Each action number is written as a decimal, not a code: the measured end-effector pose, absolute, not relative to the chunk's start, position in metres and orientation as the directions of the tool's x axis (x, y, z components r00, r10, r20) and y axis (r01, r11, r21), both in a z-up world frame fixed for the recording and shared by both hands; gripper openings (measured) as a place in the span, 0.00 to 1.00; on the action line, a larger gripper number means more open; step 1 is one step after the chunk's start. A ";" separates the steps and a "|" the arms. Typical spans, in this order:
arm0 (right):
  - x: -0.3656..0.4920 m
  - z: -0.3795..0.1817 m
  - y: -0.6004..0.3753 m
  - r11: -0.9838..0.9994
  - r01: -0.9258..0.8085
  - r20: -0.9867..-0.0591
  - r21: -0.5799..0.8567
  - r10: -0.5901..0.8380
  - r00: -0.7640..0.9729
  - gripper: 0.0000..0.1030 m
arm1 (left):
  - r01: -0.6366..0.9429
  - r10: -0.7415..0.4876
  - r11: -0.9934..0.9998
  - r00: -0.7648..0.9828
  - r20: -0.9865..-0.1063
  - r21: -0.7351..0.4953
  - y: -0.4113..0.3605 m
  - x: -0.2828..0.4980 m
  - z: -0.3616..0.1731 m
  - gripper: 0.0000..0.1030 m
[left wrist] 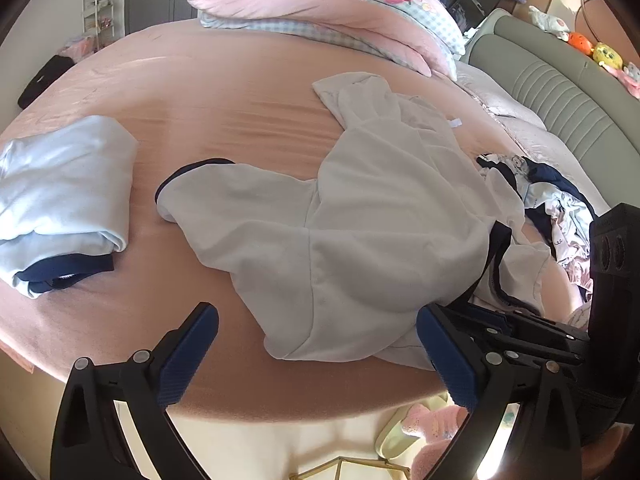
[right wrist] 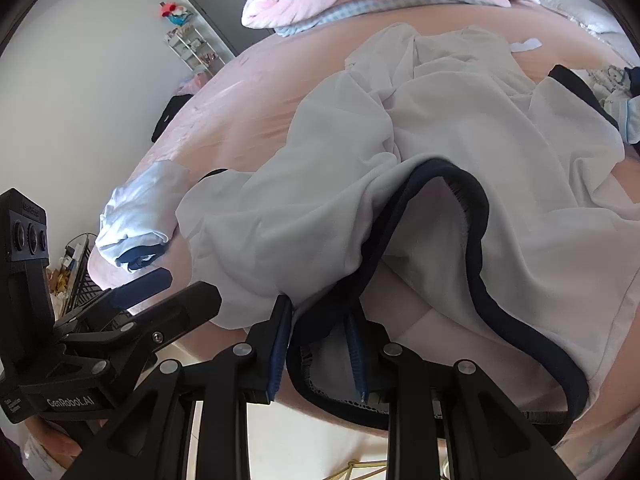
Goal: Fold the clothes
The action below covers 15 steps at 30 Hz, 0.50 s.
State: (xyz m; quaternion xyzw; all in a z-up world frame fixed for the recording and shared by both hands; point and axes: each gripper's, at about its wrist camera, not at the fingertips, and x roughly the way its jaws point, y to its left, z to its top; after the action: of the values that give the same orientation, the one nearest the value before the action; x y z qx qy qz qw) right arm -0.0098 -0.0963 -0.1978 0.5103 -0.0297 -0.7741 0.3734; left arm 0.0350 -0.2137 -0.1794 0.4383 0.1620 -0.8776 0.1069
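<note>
The soft, light white shirt (right wrist: 460, 184) is pinched at its navy neckband (right wrist: 476, 216) by the right tool (right wrist: 320, 344) near the bed's (left wrist: 248, 92) edge; the left tool (left wrist: 316, 344) is held wide open, empty.

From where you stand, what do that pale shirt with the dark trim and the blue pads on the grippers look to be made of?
The pale shirt looks like soft matte knit, perhaps cotton: it drapes in loose folds. Its dark neckband looks like ribbed knit. The blue pads look like ridged rubber or plastic, fine grooves showing; hard to be sure.
</note>
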 end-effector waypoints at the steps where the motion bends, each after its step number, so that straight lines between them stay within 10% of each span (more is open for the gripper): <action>1: -0.010 -0.197 -0.096 -0.718 0.549 -0.766 0.427 -0.610 -0.202 0.25 | 0.326 -0.060 -0.930 -0.596 -0.801 -0.172 -0.212 0.036 -0.179 0.97; 9: -0.013 -0.193 -0.087 -0.720 0.539 -0.759 0.437 -0.617 -0.210 0.25 | 0.325 -0.096 -0.939 -0.558 -0.824 -0.110 -0.209 0.034 -0.190 0.76; 15: -0.016 -0.195 -0.083 -0.695 0.540 -0.752 0.475 -0.639 -0.161 0.25 | 0.331 -0.129 -0.942 -0.523 -0.843 -0.061 -0.205 0.027 -0.200 0.28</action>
State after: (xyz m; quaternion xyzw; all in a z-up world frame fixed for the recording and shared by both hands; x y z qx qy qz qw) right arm -0.0163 -0.0828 -0.1950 0.5188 -0.0479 -0.7605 0.3876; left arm 0.0267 -0.2045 -0.2001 0.4701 0.1072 -0.8660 0.1328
